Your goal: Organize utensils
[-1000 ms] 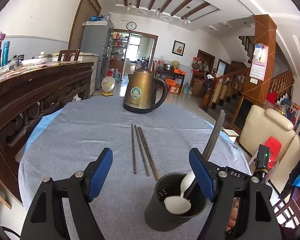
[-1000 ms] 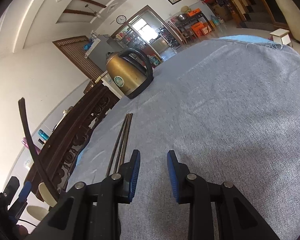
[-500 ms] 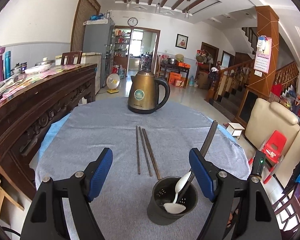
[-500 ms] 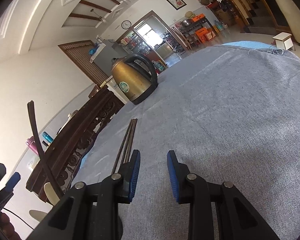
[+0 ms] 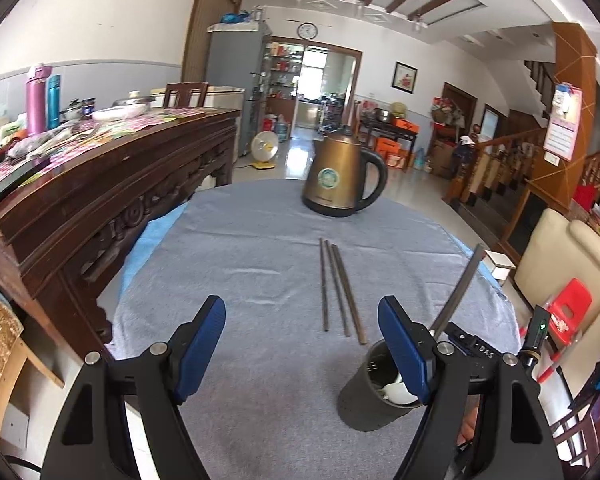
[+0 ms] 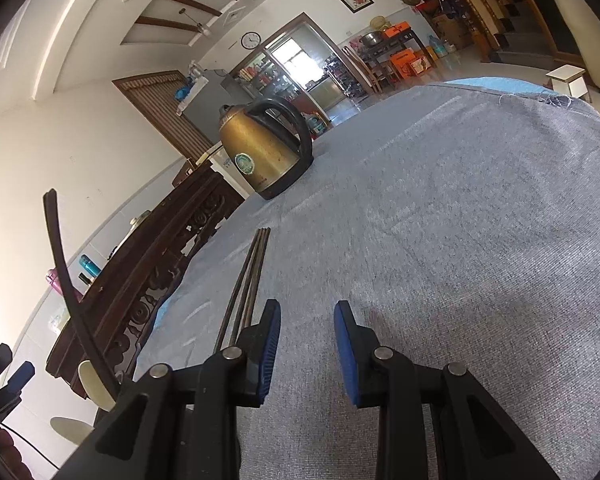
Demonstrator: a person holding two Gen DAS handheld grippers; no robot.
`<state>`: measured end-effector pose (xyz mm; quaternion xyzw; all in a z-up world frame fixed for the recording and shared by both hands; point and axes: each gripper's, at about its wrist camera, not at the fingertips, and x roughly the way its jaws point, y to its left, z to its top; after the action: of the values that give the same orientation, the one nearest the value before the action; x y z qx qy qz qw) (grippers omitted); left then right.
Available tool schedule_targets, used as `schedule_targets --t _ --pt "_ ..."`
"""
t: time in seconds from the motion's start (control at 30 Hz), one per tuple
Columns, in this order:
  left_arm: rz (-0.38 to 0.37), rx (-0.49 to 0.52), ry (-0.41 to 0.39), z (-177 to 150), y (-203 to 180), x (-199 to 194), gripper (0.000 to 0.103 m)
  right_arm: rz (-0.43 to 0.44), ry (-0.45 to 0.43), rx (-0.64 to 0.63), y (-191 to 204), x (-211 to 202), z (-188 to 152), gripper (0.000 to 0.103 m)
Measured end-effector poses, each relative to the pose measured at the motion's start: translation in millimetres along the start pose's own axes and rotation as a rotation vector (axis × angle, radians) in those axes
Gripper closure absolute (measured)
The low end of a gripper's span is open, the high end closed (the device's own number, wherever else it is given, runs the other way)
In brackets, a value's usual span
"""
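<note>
both hand-held grippers, left (image 5: 302, 344) and right (image 6: 307, 350), hover apart and empty; spoon (image 5: 456, 292) stands in cup (image 5: 364, 404), chopsticks (image 5: 340, 288) wait at twelve o'clock on worktop (image 5: 260, 248).

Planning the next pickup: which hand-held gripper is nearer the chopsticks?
Right. The right hand-held gripper has its left finger right beside the chopsticks; the left hand-held gripper hovers back from their near ends.
</note>
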<state>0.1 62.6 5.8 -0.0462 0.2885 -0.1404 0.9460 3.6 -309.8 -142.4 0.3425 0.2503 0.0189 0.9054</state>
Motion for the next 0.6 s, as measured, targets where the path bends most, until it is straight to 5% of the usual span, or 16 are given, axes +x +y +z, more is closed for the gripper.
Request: schedule_targets --t 0.6 --pt "0.074 -0.013 0.054 -15 35 -2 0.024 -0.055 0.032 0.017 -3 7 -3 0.073"
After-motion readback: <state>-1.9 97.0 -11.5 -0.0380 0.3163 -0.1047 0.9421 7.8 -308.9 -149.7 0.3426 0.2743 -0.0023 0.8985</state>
